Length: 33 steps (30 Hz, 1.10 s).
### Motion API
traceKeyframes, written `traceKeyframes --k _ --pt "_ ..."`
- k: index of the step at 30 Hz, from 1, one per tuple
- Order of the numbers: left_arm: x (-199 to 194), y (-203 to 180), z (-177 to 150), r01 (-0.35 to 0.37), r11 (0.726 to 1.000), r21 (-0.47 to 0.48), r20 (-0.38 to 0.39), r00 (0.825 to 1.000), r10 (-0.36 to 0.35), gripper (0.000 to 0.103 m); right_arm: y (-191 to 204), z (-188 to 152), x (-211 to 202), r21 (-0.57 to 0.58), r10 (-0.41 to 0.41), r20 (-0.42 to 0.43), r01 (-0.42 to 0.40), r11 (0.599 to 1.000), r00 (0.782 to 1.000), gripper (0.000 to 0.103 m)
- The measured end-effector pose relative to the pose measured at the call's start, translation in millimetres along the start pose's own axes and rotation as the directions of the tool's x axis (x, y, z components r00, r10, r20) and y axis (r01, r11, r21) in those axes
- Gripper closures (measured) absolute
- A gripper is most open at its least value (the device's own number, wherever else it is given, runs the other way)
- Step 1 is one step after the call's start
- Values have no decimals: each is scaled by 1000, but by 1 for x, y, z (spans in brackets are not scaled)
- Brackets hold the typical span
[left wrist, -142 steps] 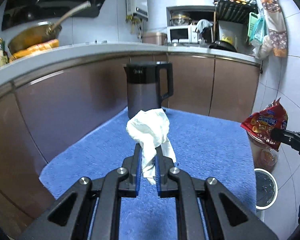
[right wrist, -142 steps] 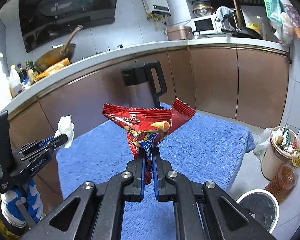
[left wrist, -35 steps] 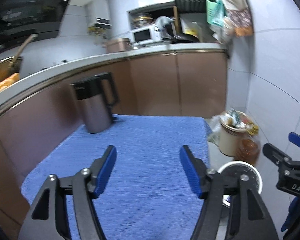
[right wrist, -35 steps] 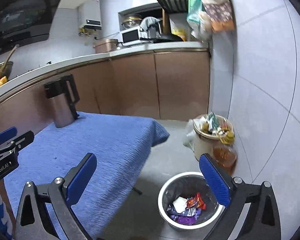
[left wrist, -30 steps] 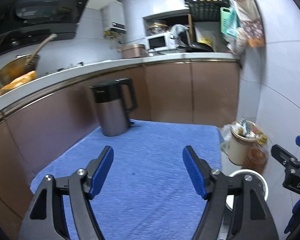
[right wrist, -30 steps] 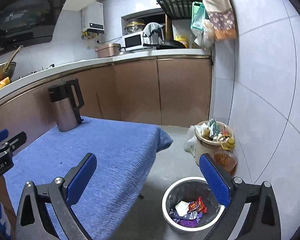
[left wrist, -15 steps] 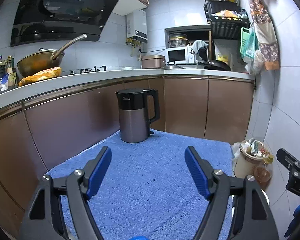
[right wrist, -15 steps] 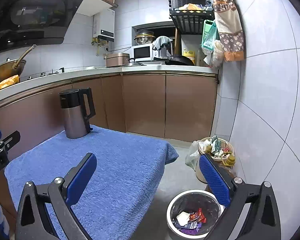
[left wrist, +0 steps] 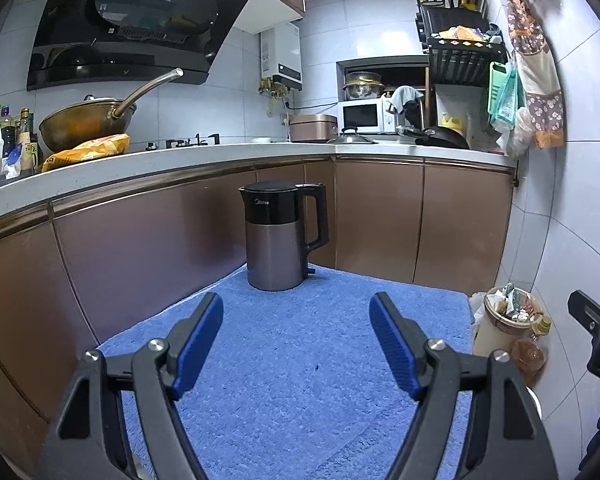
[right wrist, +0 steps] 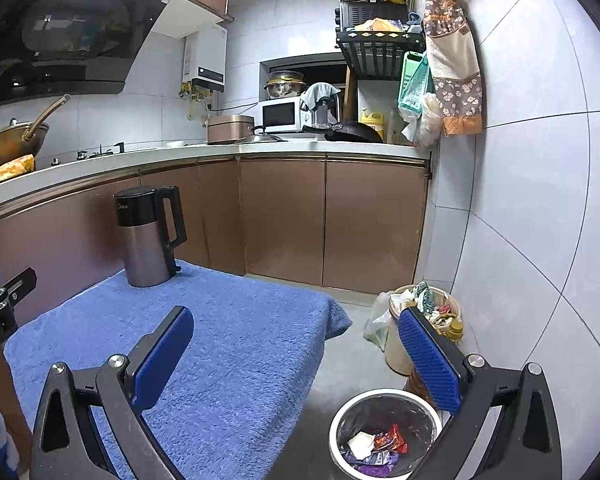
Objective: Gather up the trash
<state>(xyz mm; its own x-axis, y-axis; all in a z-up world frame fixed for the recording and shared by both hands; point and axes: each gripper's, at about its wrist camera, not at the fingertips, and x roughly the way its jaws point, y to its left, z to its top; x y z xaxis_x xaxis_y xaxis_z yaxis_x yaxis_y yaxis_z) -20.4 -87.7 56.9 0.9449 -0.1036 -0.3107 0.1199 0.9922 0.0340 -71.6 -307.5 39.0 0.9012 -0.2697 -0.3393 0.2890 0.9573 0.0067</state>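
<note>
left gripper fingers wide, empty, right gripper likewise

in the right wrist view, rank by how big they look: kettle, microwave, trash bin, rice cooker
1. kettle
2. trash bin, close to the kettle in apparent size; it sits much nearer the camera, so that order is unsure
3. microwave
4. rice cooker

Fuzzy blue terry cloth; brushed-metal kettle with glossy black plastic top.
</note>
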Motion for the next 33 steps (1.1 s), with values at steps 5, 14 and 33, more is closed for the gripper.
traceKeyframes --k 5,14,33 --pt "1 -3 -1 15 1000 4 -1 1000 -15 28 -3 0 1 1 2 -1 -2 1000 1000 0" --pt "4 -6 -1 12 1000 22 -10 1000 -12 28 -5 -1 1 3 -2 -6 2 1000 1000 0" --pt "7 -3 -6 31 999 10 -40 999 -30 28 2 -1 4 -20 0 -14 -1 1000 1000 0"
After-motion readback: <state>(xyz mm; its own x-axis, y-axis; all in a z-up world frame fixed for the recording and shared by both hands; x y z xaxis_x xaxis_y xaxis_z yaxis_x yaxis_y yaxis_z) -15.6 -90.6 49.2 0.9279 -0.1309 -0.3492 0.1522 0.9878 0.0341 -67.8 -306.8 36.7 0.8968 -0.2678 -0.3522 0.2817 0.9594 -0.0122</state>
